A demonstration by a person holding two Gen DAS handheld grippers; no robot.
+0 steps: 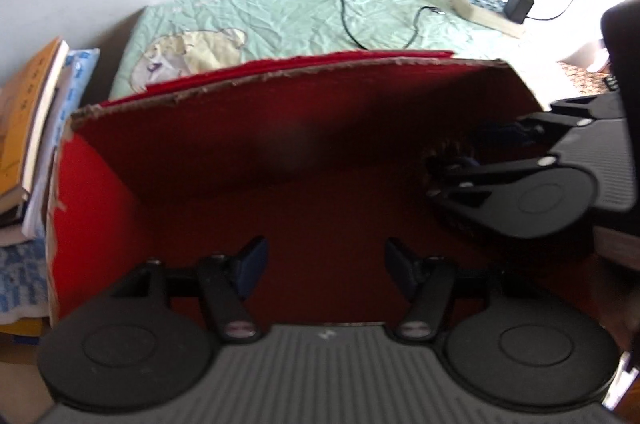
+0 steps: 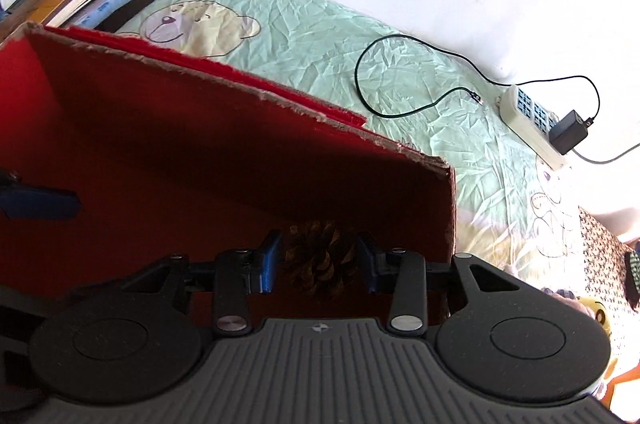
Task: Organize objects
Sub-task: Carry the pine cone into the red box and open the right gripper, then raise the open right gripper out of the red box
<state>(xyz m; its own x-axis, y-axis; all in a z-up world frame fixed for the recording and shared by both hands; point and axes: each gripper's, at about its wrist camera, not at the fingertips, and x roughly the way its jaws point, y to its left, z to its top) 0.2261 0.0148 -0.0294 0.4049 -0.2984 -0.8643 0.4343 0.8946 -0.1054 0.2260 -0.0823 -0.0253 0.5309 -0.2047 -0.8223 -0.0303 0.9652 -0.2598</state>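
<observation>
A red cardboard box [image 1: 240, 144] with a torn brown rim stands open on the bed; it also fills the left of the right wrist view [image 2: 200, 152]. My left gripper [image 1: 326, 264] is open and empty, inside the box above its floor. My right gripper [image 2: 318, 264] is inside the box at its right corner, its blue pads [image 2: 268, 264] closed against a brown pine cone [image 2: 318, 256]. In the left wrist view the right gripper [image 1: 452, 172] reaches in from the right, the pine cone [image 1: 448, 148] dim at its tips.
A pale green bedsheet with a bear print [image 2: 400, 64] lies behind the box. A white power strip [image 2: 532, 120] with a black adapter [image 2: 568, 132] and black cable lies at the back right. Books [image 1: 28, 120] are stacked to the left.
</observation>
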